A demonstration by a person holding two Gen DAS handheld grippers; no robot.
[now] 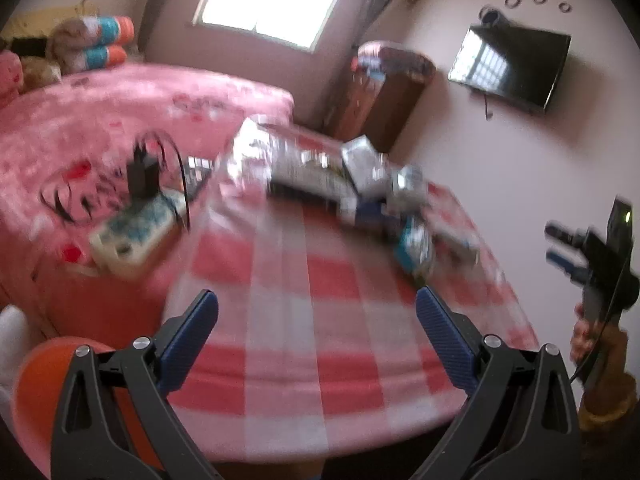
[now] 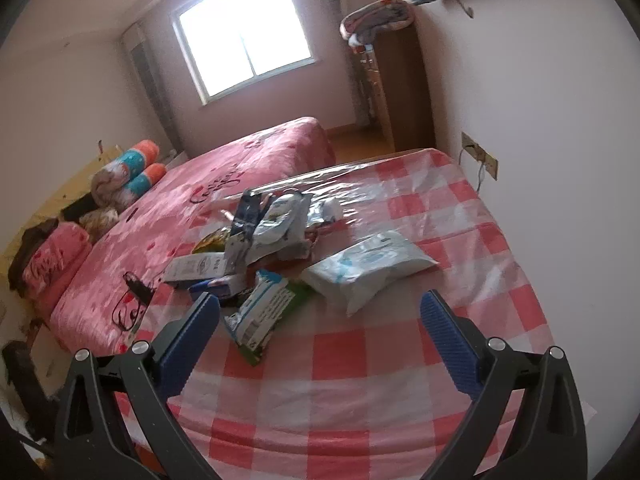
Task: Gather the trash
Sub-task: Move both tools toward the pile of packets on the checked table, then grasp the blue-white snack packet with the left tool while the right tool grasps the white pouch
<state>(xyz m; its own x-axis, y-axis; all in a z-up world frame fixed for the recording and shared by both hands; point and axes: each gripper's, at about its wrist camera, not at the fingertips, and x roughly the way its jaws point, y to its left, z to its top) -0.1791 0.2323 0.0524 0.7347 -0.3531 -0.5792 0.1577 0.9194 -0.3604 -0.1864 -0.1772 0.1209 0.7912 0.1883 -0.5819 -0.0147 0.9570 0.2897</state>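
The left gripper (image 1: 316,312) has its blue fingers (image 1: 192,340) spread wide, and they hold nothing. The right gripper (image 2: 320,316) is wide open too, with nothing between its fingers (image 2: 450,340). Both hang over a table (image 2: 380,380) with a red and white checked cloth. The trash (image 2: 264,248) lies in a heap on the far left part of the table: empty packets, boxes and wrappers. A white soft pack (image 2: 368,268) lies just beside the heap. Next to the table is a pink bed (image 2: 224,168). On it sits a power strip (image 1: 136,236) with a black plug.
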